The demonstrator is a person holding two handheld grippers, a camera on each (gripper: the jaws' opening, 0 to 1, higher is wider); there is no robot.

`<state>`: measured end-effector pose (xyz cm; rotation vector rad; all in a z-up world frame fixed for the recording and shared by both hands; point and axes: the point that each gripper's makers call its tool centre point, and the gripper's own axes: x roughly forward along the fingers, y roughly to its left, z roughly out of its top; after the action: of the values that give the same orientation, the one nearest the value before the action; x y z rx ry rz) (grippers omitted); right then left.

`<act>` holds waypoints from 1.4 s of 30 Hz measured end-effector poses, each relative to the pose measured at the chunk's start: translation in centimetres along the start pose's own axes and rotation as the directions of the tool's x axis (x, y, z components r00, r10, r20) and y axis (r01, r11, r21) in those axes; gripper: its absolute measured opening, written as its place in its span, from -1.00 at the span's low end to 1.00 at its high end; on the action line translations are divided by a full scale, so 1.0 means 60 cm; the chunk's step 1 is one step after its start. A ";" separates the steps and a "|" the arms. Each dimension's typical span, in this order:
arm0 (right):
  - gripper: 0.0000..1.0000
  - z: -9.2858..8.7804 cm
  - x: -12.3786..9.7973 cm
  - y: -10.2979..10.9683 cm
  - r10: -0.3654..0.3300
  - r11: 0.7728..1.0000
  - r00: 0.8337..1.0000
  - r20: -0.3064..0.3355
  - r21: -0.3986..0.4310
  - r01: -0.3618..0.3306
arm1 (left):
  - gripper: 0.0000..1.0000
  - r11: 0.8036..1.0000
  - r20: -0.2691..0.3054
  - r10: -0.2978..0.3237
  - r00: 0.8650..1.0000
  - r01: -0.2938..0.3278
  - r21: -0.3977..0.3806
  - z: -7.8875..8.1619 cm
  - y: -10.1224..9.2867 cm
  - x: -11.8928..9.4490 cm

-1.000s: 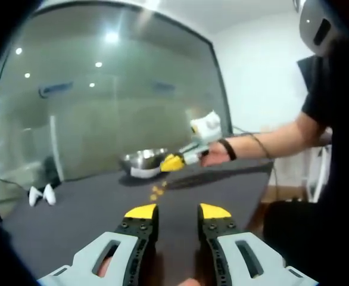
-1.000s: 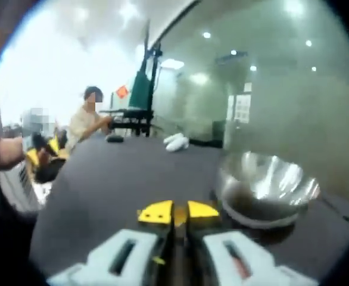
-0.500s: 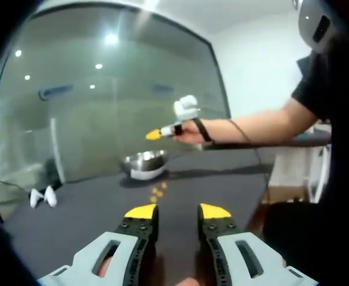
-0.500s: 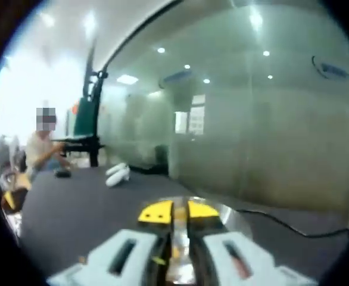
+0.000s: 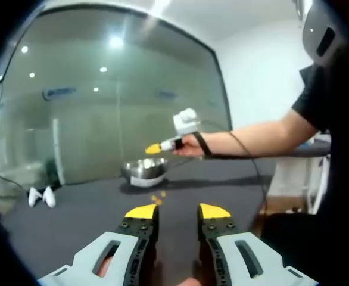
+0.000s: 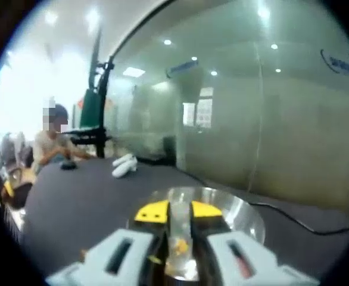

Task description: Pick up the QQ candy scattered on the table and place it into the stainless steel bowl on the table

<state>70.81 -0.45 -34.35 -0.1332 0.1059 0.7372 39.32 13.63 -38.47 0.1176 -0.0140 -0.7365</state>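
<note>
1. The right gripper hangs directly above the stainless steel bowl, its fingers slightly apart. A small orange piece of QQ candy shows in the gap, below the tips and inside the bowl's rim; whether it is falling or already resting in the bowl cannot be told.
2. In the left gripper view, that same right gripper sits above the bowl on the dark surface, held out on the person's arm.
3. The left gripper has its fingers clearly apart with nothing between them.
4. A few loose candies lie on the surface between the bowl and the left gripper, straight ahead of its fingers and on the near side of the bowl.
5. By my reading, the left gripper is the nearer one to those candies, while the right would have to come back off the bowl first.
</note>
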 end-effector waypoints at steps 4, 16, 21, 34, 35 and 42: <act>-0.73 -0.002 -0.004 0.001 0.007 1.000 1.000 -0.006 0.002 -0.007 | -0.45 1.000 -0.008 -0.005 1.000 0.005 0.008 -0.001 -0.003 0.003; -0.73 -0.038 -0.041 0.028 0.042 0.999 0.998 -0.056 -0.002 -0.042 | -0.44 1.000 -0.036 -0.018 0.999 0.019 0.023 -0.010 -0.014 0.006; -0.72 -0.056 -0.074 0.050 0.071 0.997 0.995 -0.063 -0.005 -0.072 | -0.44 0.999 -0.030 -0.025 0.999 0.026 0.025 -0.006 -0.019 0.005; -0.69 -0.146 -0.170 0.122 0.159 0.987 0.979 -0.129 -0.010 -0.162 | -0.44 0.999 -0.037 -0.035 0.999 0.036 0.037 -0.006 -0.020 0.014; -0.69 -0.157 -0.177 0.128 0.168 0.985 0.976 -0.142 -0.007 -0.171 | -0.44 0.999 -0.037 -0.036 0.999 0.037 0.037 -0.007 -0.020 0.014; -0.69 -0.206 -0.207 0.147 0.192 0.981 0.964 -0.185 0.028 -0.190 | -0.44 0.999 -0.047 -0.039 0.998 0.040 0.031 -0.015 -0.020 0.018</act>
<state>55.08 -4.17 -45.51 -0.1840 0.3050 0.9163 39.39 12.14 -39.52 0.1660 0.0208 -0.7728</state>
